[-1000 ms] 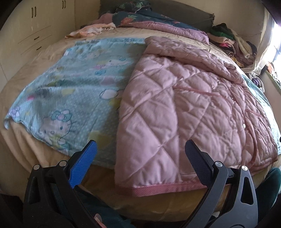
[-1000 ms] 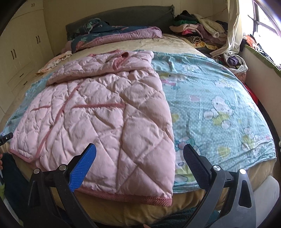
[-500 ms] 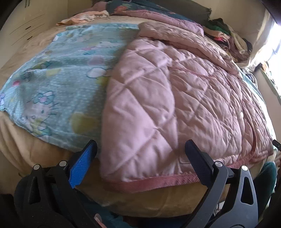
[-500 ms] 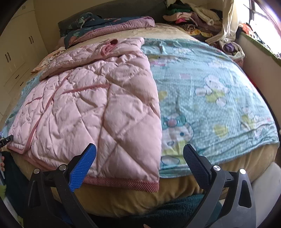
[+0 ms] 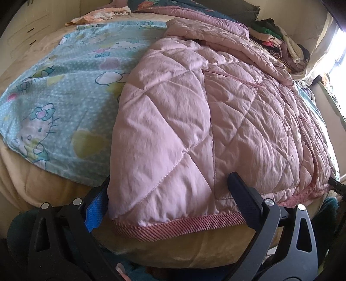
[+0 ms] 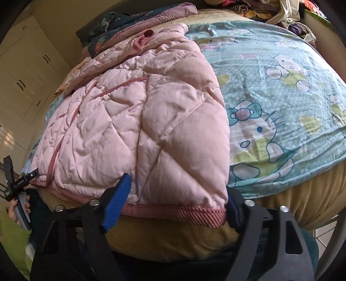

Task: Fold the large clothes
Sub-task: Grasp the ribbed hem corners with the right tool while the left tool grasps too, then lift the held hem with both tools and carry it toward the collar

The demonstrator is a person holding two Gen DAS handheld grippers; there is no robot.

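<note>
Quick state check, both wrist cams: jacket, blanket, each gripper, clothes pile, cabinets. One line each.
pink quilted jacket: spread flat on the bed, hem at the near edge
cartoon blanket: spread out under the jacket
left gripper: jaws apart, around a hem corner
right gripper: jaws closing around the other hem corner
clothes pile: heaped, unfolded
cabinet doors: closed

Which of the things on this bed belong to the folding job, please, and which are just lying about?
Job: pink jacket; left gripper astride its hem corner; right gripper, closing on the other corner.

Lying about: cartoon sheet; clothes pile; folded quilt; wardrobe.
</note>
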